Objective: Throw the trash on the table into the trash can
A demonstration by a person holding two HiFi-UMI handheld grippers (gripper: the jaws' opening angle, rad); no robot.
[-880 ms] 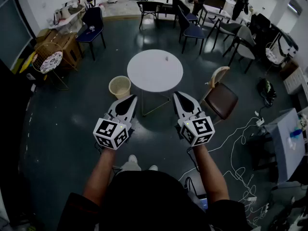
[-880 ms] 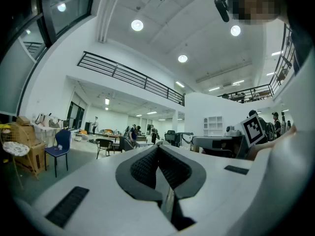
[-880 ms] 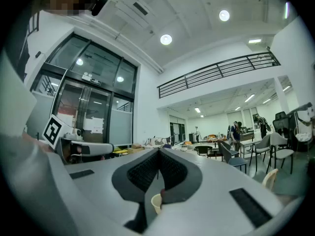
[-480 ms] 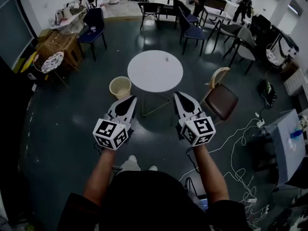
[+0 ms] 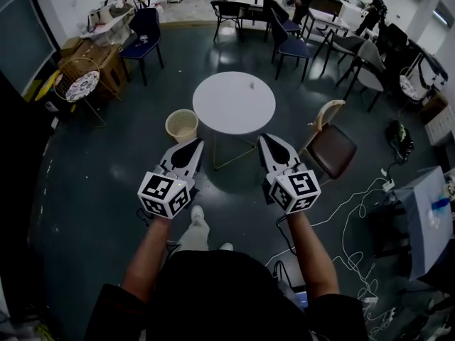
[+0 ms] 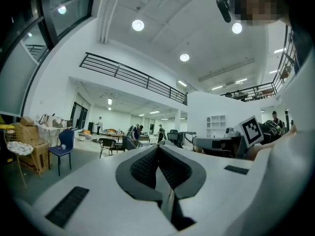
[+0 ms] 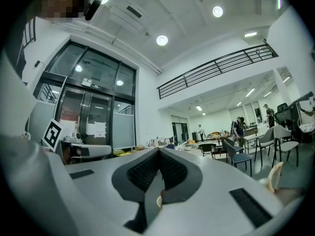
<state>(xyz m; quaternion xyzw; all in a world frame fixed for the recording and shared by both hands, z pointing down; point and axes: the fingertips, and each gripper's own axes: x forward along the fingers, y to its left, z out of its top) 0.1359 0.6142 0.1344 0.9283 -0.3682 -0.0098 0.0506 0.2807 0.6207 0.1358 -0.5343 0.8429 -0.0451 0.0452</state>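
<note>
In the head view a round white table (image 5: 234, 103) stands ahead of me with one small piece of trash (image 5: 251, 86) on its far side. A cream wicker trash can (image 5: 181, 126) sits on the floor at the table's left. My left gripper (image 5: 196, 143) and right gripper (image 5: 264, 138) are held side by side in front of me, short of the table, both pointing level. In each gripper view the jaws meet at the tip with nothing between them: left gripper (image 6: 158, 147), right gripper (image 7: 159, 150). Both are shut and hold nothing.
A brown chair (image 5: 330, 148) stands right of the table. Dark chairs (image 5: 291, 45) and people are farther back. White cables (image 5: 355, 212) trail over the floor at the right. Boxes and a round wire rack (image 5: 77, 85) stand at the left.
The table and trash can have come slightly nearer in the head view, and one of my feet has stepped forward. Both grippers keep the same pose, jaws still shut.
</note>
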